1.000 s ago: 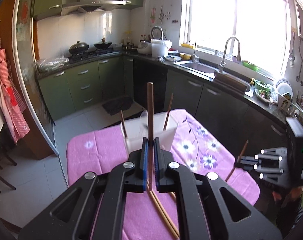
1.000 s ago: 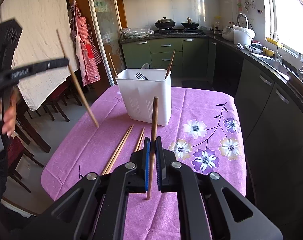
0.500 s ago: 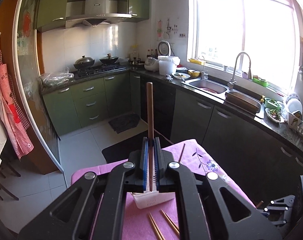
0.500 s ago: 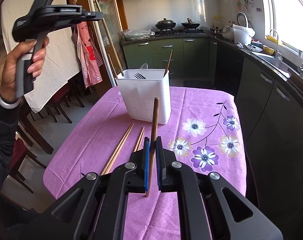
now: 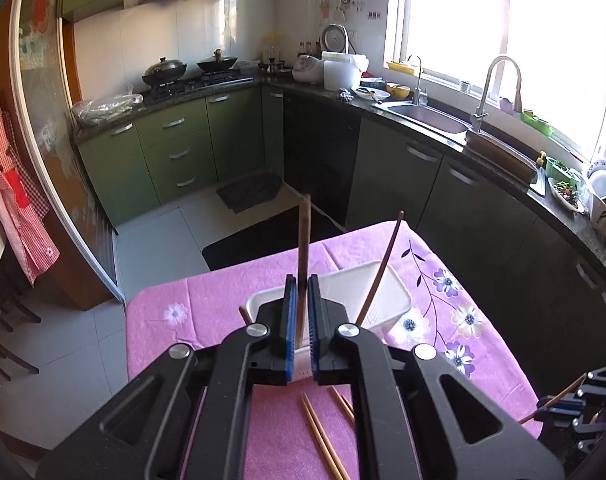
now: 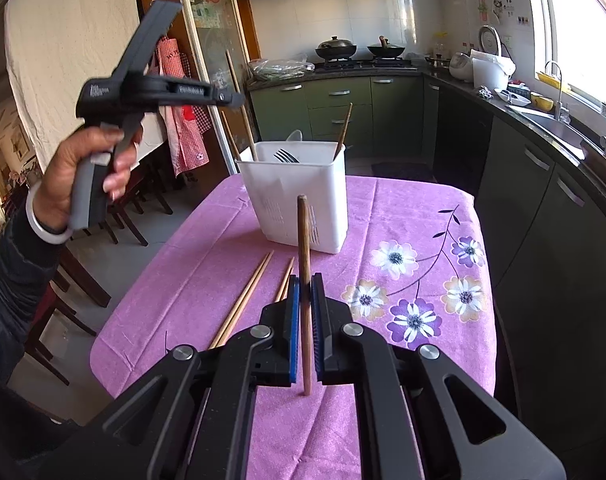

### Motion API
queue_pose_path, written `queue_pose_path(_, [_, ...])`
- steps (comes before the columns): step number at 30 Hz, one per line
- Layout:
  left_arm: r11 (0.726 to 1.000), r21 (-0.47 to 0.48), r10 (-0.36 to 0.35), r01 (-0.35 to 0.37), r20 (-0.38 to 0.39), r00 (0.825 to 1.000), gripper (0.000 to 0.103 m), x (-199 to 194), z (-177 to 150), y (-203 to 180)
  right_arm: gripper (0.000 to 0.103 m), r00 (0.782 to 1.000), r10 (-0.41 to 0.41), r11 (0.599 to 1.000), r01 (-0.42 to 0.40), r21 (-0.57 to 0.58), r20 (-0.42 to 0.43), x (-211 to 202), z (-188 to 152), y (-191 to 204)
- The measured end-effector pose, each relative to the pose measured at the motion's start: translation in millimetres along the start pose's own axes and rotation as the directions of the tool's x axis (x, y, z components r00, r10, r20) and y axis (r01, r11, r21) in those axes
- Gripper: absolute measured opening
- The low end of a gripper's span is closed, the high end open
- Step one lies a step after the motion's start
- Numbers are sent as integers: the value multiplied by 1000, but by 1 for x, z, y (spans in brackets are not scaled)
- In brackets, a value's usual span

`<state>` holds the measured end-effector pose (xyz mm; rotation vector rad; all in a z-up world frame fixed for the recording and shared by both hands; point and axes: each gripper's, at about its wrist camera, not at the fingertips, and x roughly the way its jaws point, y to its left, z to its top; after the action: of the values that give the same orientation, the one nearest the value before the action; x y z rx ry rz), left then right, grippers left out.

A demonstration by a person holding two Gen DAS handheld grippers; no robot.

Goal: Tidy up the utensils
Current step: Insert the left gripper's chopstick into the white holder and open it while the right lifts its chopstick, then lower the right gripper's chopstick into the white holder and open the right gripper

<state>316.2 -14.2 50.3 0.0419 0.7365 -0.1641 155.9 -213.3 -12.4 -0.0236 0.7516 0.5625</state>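
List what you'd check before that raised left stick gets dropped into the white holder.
1. Left gripper clamped on its chopstick: ok.
2. Chopstick tip over the holder opening: cannot tell.
3. Holder upright on the table: ok.
4. Room inside beside the fork: ok.
5. Right gripper gripping its own chopstick, clear of the holder: ok.
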Motion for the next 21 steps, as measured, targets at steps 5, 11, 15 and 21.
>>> queue_pose_path(5, [1000,6,-8,8,50,999,22,-25,-11,0,7,998,23,1000,-23,3,51,-6,32,-1])
queue_pose_path(11, [999,29,-28,25,86,996,26,-64,-47,-2,7,985,42,999,-44,6,167,-18,102,-1])
queue_pose_path(15, [998,11,-59,58,69,996,38,-79,-78,3,7,964,40,999,-47,21,264,-25,152,0])
queue_pose_path(21, [999,6,-53,53,60,997,54,-89,-110,8,7,944,-30,998,11,59,330,-2,207,-2])
